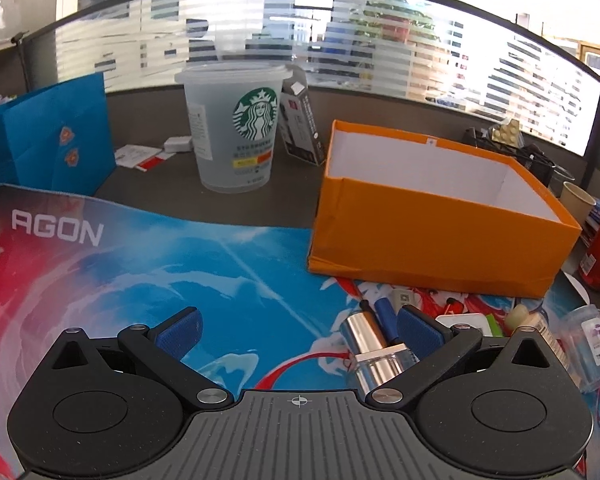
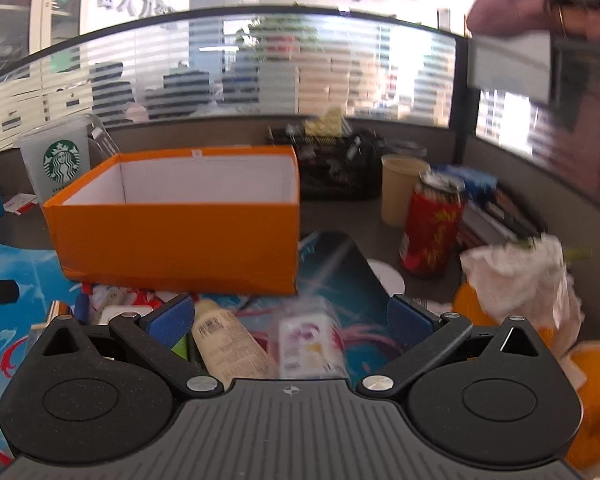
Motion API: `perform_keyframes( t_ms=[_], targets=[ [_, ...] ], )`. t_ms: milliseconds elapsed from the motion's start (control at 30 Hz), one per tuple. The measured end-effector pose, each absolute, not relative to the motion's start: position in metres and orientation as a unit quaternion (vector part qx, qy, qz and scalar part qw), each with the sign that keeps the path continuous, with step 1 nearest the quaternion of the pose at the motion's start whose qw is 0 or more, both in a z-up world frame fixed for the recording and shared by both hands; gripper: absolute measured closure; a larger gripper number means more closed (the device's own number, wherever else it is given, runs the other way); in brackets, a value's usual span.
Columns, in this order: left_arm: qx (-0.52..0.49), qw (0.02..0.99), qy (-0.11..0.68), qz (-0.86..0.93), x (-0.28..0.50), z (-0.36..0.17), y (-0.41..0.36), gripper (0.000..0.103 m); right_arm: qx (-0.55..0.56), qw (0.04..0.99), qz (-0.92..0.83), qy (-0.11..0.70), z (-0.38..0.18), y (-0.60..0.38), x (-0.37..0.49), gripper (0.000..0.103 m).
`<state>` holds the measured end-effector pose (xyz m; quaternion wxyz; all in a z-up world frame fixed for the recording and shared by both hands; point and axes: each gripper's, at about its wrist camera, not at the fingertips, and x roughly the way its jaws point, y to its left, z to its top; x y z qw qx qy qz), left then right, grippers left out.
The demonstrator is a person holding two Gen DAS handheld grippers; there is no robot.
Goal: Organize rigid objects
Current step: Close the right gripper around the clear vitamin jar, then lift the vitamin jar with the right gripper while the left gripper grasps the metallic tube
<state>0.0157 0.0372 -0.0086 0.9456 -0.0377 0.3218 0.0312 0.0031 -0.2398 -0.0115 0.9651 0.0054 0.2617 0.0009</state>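
Mat [image 1: 140, 280] covers the near desk, AGON logo at its far left corner. Orange box [image 1: 440, 248] is the landmark: open top, white inside, nothing visible in it from either view, near edge sitting on the mat. Starbucks cup [image 1: 232, 128] stands upright left of and behind the box, on bare desk; a dark carton [image 1: 304, 124] leans between cup and box. Blue bag [image 1: 48, 148] is far left of the box. Right of the box: paper cup [image 2: 400, 188], then red can [image 2: 432, 232], both upright, off the mat. Crumpled tissue [image 2: 520, 276] sits further right, over orange pieces. Small rigid items are all in a clutter on the mat just in front of the box: silver tube [image 1: 372, 348], blue pen [image 1: 386, 316], beige bottle [image 2: 228, 340], a blurred clear packet [image 2: 308, 340]. Left gripper [image 1: 298, 330] spread wide, empty, over bare mat left of the clutter; its right finger is by the silver tube, contact unclear. Right gripper [image 2: 290, 318] also spread wide, gripping nothing, with bottle and packet between its fingers.
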Motion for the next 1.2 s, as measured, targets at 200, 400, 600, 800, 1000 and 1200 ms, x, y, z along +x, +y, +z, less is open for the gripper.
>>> perform_keyframes(
  t_ms=[200, 400, 600, 800, 1000, 1200],
  targets=[
    [-0.028, 0.944, 0.326, 0.04, 0.021, -0.018, 0.045, 0.0, -0.04, 0.959, 0.004, 0.281, -0.03, -0.245, -0.006, 0.0],
    [-0.022, 0.943, 0.33, 0.041, 0.026, -0.026, 0.047, 0.0, -0.048, 0.962, -0.01, 0.27, -0.037, -0.254, 0.007, 0.0],
    [-0.013, 0.941, 0.335, 0.05, 0.032, -0.032, 0.05, 0.0, -0.023, 0.959, -0.003, 0.282, -0.042, -0.256, 0.023, 0.0],
    [-0.015, 0.94, 0.339, 0.05, 0.04, -0.037, 0.053, 0.0, -0.01, 0.955, -0.007, 0.295, -0.05, -0.257, 0.034, 0.007],
    [-0.008, 0.939, 0.344, 0.013, 0.044, -0.04, 0.049, 0.0, 0.024, 0.946, 0.016, 0.324, -0.06, -0.263, 0.043, 0.046],
    [-0.018, 0.932, 0.361, -0.002, 0.043, -0.043, 0.053, 0.0, 0.017, 0.948, 0.018, 0.317, -0.062, -0.261, 0.043, 0.046]
  ],
)
